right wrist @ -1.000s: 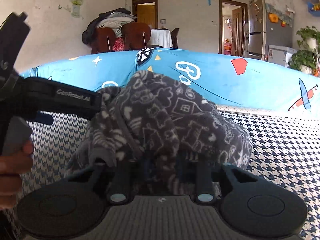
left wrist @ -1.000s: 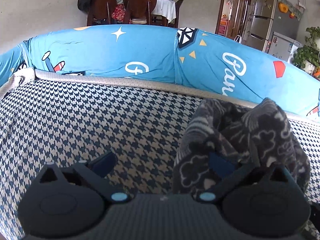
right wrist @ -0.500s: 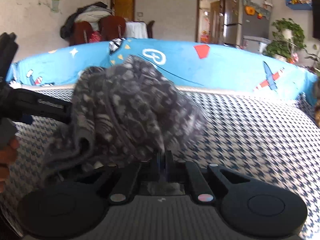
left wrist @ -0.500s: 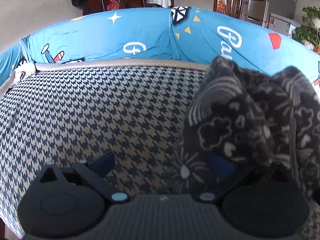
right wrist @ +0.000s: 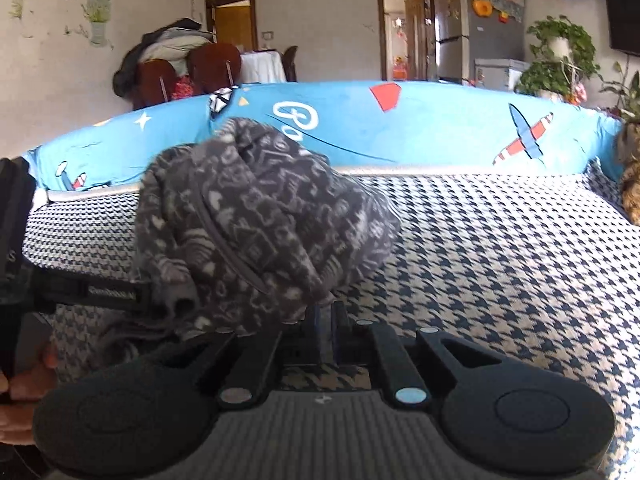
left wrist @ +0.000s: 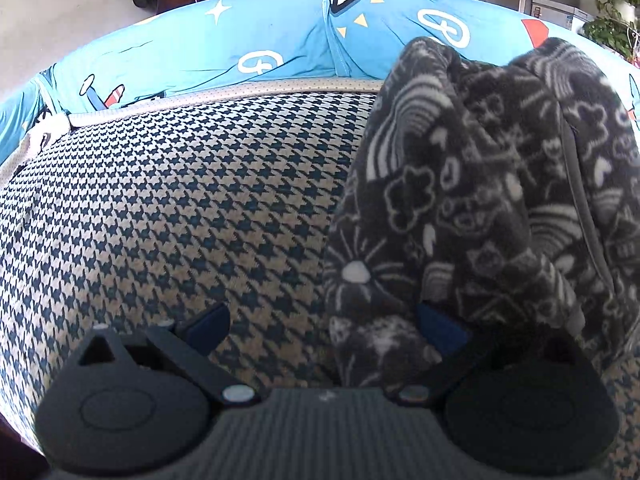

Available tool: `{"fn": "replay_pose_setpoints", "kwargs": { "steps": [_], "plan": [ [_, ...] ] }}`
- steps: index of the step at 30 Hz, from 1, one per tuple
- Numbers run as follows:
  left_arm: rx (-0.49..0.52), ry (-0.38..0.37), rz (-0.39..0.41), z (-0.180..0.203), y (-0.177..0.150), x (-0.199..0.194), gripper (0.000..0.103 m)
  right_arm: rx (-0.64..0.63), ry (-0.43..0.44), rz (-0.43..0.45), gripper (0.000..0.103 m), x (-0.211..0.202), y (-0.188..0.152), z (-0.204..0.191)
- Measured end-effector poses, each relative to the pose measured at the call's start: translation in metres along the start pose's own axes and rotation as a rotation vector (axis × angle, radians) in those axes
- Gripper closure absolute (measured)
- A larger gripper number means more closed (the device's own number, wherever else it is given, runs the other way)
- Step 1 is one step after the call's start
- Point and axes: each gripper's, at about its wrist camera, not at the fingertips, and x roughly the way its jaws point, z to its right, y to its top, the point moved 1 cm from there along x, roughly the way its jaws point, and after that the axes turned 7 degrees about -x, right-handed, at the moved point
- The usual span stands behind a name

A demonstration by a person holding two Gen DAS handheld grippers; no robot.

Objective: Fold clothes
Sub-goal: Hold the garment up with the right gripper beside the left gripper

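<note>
Nearest in the left wrist view, the left gripper (left wrist: 324,320) has its two blue-tipped fingers (left wrist: 206,322) spread wide. The right-hand finger is tucked under a fold of the grey patterned fleece garment (left wrist: 480,200), but nothing is pinched between the pair; the other finger hangs over bare houndstooth sofa seat (left wrist: 180,200). This gripper tilts steeply down toward the seat.

In the right wrist view, the right gripper (right wrist: 324,316) has its fingers drawn almost together, clamped on the lower edge of the fleece garment (right wrist: 256,224), which bunches up in a rounded heap just ahead of them and is lifted off the seat. This gripper points less steeply downward, so more of the room shows.

Only the right view shows the left gripper from outside: its black body (right wrist: 100,292) reaches in from the left edge into the garment's side, and a person's hand (right wrist: 24,392) grips its handle at the lower left. Only the left view shows the garment's white drawings in close detail.

Beyond the garment lies the houndstooth seat (right wrist: 500,260), then the blue cartoon-print backrest cover (right wrist: 420,136). Farther off, the right view shows wooden chairs (right wrist: 212,64) piled with clothes, a doorway (right wrist: 404,32), a refrigerator (right wrist: 468,36) and potted plants (right wrist: 560,56).
</note>
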Motion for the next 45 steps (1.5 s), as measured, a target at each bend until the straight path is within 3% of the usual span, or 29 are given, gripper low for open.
{"fn": "replay_pose_setpoints", "kwargs": {
  "steps": [7, 12, 18, 23, 26, 30, 38, 45],
  "plan": [
    [0.006, -0.012, -0.016, -0.001, -0.005, -0.004, 0.0, -0.036, 0.072, 0.071, 0.076, 0.008, 0.034, -0.011],
    [0.004, -0.016, -0.022, -0.001, -0.007, -0.005, 0.0, -0.091, 0.121, 0.1, 0.055, 0.025, 0.061, -0.019],
    [0.0, -0.014, -0.03, -0.003, -0.003, -0.004, 0.0, -0.118, 0.182, 0.095, 0.046, 0.05, 0.077, -0.026],
    [-0.005, -0.008, -0.043, -0.002, 0.0, -0.005, 0.0, -0.14, 0.203, 0.073, 0.048, 0.067, 0.076, -0.038],
    [-0.008, -0.005, -0.049, -0.003, 0.004, -0.005, 0.0, -0.136, 0.223, 0.053, 0.074, 0.071, 0.073, -0.042],
    [-0.017, -0.005, -0.047, -0.007, 0.012, -0.006, 0.0, -0.143, 0.23, 0.053, 0.088, 0.067, 0.07, -0.042],
    [-0.057, 0.002, 0.07, -0.024, 0.035, -0.027, 0.0, -0.093, 0.168, 0.06, 0.091, 0.048, 0.064, -0.025],
    [-0.102, -0.009, 0.086, -0.036, 0.054, -0.03, 0.0, -0.046, 0.077, 0.033, 0.092, 0.033, 0.051, 0.002]
  ]
}}
